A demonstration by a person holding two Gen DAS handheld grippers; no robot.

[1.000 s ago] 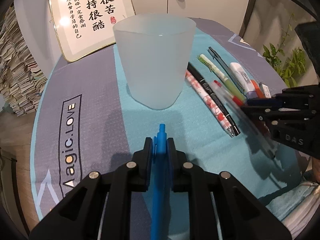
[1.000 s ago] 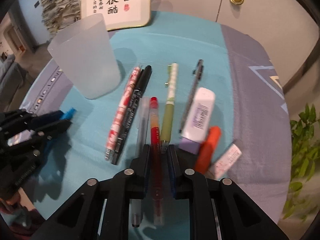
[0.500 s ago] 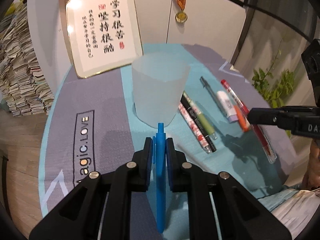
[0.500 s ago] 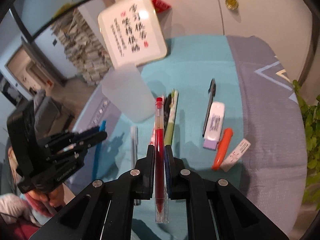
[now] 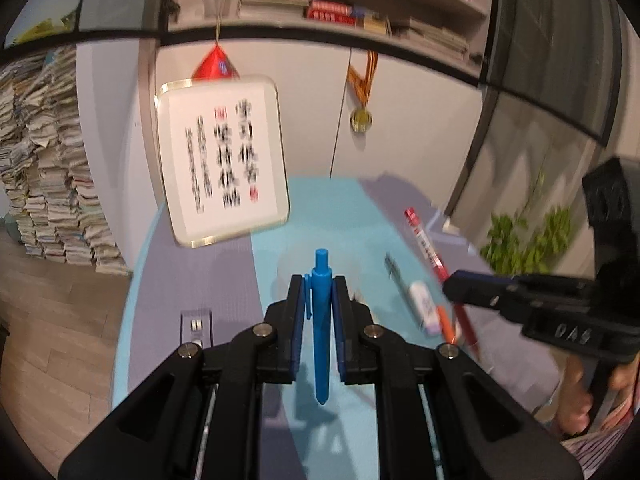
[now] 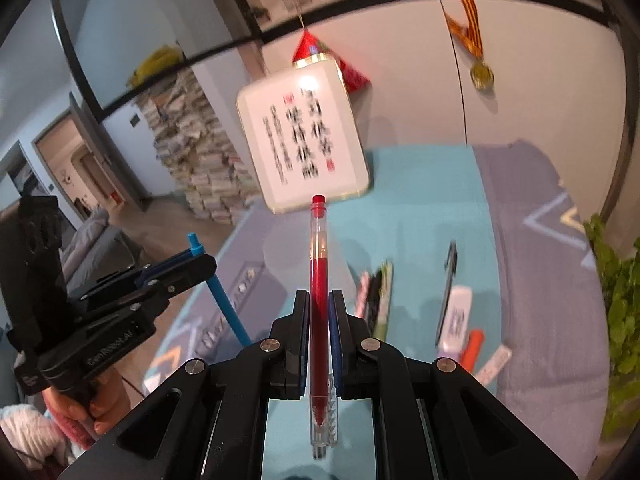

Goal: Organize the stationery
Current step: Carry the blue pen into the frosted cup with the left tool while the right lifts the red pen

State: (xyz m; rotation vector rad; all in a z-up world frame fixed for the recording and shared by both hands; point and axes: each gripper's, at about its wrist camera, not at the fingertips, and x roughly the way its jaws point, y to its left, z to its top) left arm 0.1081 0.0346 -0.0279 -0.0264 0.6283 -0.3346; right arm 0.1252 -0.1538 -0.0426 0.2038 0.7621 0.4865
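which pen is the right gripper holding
The red pen, clamped in the right gripper. The blue pen is in the left gripper; the others lie on the table.

Two pens held — one blue pen [image 5: 321, 320], one red pen [image 6: 319, 292] — four more pens [image 6: 376, 296] lying, one frosted cup [image 6: 308, 256]

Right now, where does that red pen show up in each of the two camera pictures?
Left wrist view: the red pen slants at right of centre, clamped in the right gripper.
Right wrist view: red pen stands dead centre, pinched between the jaws.
Shared landmark: the framed calligraphy plaque behind the table.
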